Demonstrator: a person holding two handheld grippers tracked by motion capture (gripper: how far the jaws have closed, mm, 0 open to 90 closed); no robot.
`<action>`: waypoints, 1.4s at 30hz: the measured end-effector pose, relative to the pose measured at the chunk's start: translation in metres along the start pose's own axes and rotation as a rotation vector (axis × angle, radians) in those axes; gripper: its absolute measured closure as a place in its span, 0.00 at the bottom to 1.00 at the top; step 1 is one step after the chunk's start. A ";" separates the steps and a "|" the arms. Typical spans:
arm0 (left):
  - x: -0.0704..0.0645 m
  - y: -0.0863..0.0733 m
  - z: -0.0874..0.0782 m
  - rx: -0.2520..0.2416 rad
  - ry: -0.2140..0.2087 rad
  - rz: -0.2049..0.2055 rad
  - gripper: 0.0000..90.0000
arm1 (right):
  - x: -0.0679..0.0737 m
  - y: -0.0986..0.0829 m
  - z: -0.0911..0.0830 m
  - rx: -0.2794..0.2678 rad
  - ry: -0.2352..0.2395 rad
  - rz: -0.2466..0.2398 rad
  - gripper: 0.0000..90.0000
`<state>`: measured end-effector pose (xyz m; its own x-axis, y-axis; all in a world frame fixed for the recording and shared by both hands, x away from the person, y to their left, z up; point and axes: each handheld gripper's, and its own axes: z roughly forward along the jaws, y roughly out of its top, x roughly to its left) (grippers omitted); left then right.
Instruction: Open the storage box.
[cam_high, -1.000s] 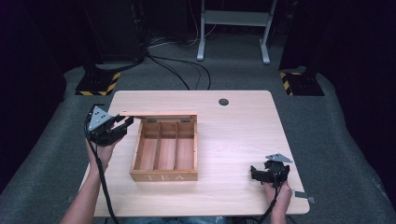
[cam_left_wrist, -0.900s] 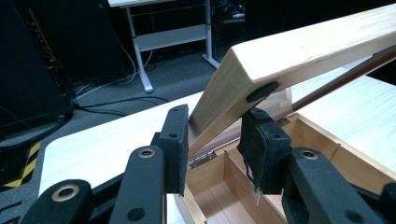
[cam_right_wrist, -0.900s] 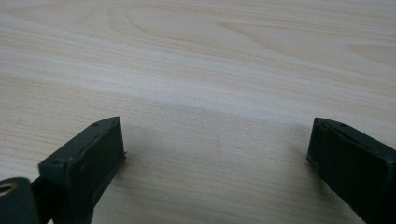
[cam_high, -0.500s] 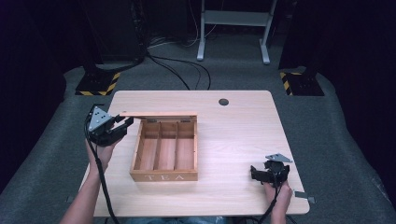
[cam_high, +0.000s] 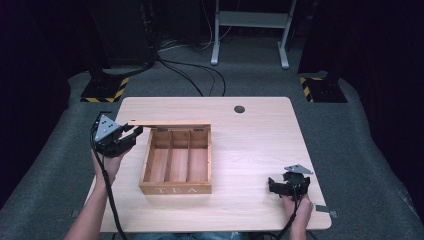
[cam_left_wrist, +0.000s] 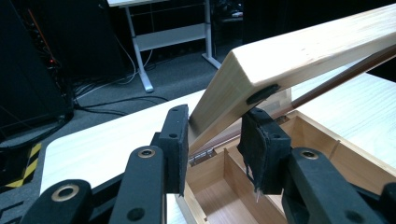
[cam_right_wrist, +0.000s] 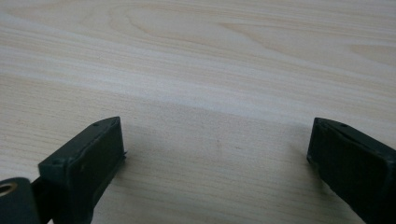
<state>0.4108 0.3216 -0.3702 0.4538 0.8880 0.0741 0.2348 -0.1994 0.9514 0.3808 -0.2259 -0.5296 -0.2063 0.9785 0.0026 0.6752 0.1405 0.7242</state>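
Fingers (cam_left_wrist: 175, 140) of the left gripper (cam_high: 131, 134) sit on both sides of the corner of the flat pale wooden lid (cam_left_wrist: 299, 51), pinching its edge or very close to it. That lid belongs to the light brown wooden tea box with three long slots (cam_high: 176, 162), which sits near the middle of the desk (cam_high: 260, 145), a bit toward the left edge. It is lifted and leans back on its hinges along the far side of the box. The right gripper (cam_high: 280, 186) rests wide open and holds nothing, near the desk's front right corner. I think the lid is stiff, smooth and fairly light. It could slip, so hold its thin edge firmly near the corner and swing it slowly.
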 end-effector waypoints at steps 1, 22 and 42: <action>0.000 0.000 0.000 0.000 0.000 0.000 0.69 | 0.000 0.000 0.000 0.000 0.000 0.000 0.04; 0.000 -0.001 -0.001 0.006 -0.006 0.008 0.69 | 0.000 0.000 0.000 -0.002 0.001 0.000 0.04; -0.009 -0.020 -0.014 -0.002 -0.019 0.027 0.68 | 0.000 0.000 0.000 -0.003 0.001 -0.004 0.04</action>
<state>0.3901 0.3233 -0.3861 0.4761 0.8743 0.0946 0.2201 -0.2225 0.9498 0.3810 -0.2261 -0.5297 -0.2093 0.9778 0.0004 0.6724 0.1437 0.7261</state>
